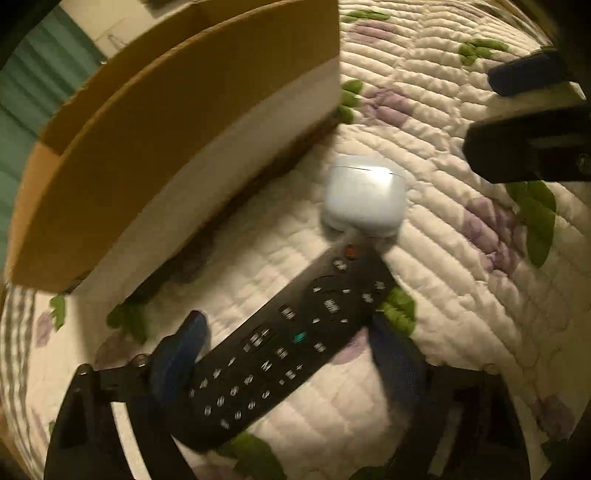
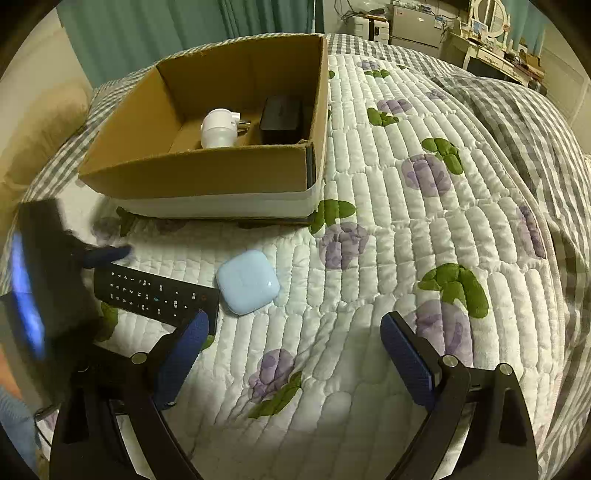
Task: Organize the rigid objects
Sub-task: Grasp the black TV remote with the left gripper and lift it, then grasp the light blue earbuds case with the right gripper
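Note:
A black remote control point(image 1: 280, 347) lies on the quilted bed, also in the right wrist view point(image 2: 155, 295). My left gripper point(image 1: 291, 332) is open, its blue fingers on either side of the remote's middle. A pale blue square case point(image 1: 364, 195) lies just past the remote's tip, also in the right wrist view point(image 2: 247, 282). A cardboard box point(image 2: 207, 173) stands behind them, holding a white plug-like device point(image 2: 218, 127) and a black box-shaped object point(image 2: 280, 118). My right gripper point(image 2: 295, 325) is open and empty above the quilt, right of the remote.
The floral quilt point(image 2: 406, 229) covers the bed. A grey checked blanket point(image 2: 517, 122) is bunched at the right. Green curtains point(image 2: 184, 29) and desks with clutter point(image 2: 480, 44) stand beyond the bed. The right gripper's fingers show at the upper right of the left wrist view point(image 1: 528, 147).

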Available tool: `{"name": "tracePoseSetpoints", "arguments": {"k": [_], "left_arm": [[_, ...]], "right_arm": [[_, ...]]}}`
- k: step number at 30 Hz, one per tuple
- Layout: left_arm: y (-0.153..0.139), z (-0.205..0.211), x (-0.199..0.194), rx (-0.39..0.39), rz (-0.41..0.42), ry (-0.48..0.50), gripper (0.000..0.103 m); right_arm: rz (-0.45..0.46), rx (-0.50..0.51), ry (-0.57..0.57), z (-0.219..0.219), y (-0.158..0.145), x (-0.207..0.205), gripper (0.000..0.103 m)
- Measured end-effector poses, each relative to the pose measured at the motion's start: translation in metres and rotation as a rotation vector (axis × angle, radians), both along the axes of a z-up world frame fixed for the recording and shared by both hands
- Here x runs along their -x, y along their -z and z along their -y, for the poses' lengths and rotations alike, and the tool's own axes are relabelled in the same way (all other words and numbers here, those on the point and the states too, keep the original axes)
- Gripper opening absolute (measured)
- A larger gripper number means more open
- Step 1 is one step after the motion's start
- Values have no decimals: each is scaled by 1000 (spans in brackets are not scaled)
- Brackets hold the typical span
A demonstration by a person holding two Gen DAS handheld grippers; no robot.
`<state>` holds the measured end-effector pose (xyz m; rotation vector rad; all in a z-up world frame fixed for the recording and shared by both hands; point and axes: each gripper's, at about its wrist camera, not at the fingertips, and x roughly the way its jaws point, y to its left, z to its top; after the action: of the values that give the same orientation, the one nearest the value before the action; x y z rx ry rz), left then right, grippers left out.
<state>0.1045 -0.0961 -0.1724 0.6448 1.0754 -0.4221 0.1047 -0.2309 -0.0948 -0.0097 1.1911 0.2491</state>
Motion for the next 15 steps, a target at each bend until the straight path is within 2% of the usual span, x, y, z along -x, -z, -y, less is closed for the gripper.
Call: {"name": "tracePoseSetpoints", "arguments": {"k": [3,6,9,13,14,15], "left_arm": [[-9,2,3,9,-15,39,57],[-22,-5,8,33,-11,30,42],[-41,-22,10,129,-16,-41,40],[-67,-39,20,213,33,-110,38],[-74,-44,22,240,50,-140,33],[-80,-45,24,245,67,-162,21]], "right_arm": [[-2,-6,1,0,0,-1,95],[4,-18,4,1,-2,-1,95],[9,-34,13,3,-3,-2,95],[11,-20,-7,-5,-2,-7,95],[10,-10,-22,-9,-1,-9,95],[9,-3,-33,-12,1,-11,95]]}}
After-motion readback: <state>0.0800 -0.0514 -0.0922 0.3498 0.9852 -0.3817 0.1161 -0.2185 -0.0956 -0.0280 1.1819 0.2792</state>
